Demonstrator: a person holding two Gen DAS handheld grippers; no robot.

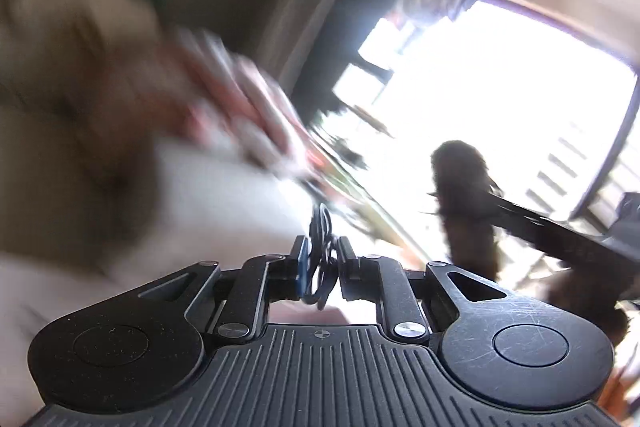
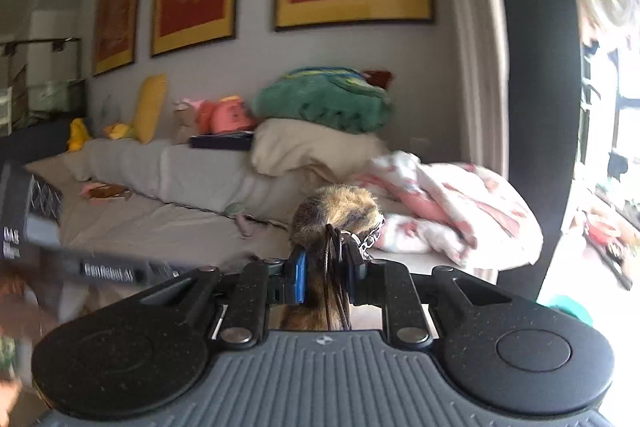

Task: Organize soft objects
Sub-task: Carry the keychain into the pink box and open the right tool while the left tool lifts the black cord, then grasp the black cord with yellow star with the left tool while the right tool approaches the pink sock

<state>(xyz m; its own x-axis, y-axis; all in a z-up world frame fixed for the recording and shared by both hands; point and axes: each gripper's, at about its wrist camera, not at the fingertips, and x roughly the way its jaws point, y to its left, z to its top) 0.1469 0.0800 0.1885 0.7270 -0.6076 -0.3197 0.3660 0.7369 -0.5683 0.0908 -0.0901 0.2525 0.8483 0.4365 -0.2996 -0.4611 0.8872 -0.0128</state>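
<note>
My right gripper (image 2: pixel 325 267) is shut on a brown furry soft object (image 2: pixel 338 211) with dark cords and a small chain; it holds it in the air in front of the bed. The same furry object (image 1: pixel 464 203) shows dark in the left wrist view, held by the right gripper (image 1: pixel 500 203) at the right. My left gripper (image 1: pixel 322 263) is shut on a thin dark cord loop (image 1: pixel 320 227). A pink-and-white blanket (image 2: pixel 448 207) lies on the bed's right end, blurred in the left view (image 1: pixel 240 107). A green blanket (image 2: pixel 324 99) sits on a cream one (image 2: pixel 312 147).
A long grey bed (image 2: pixel 160 211) runs along the wall under three red framed pictures. A yellow pillow (image 2: pixel 150 107), pink and yellow soft toys and a dark flat box (image 2: pixel 222 141) lie on it. A dark pillar (image 2: pixel 536 107) and bright window stand right.
</note>
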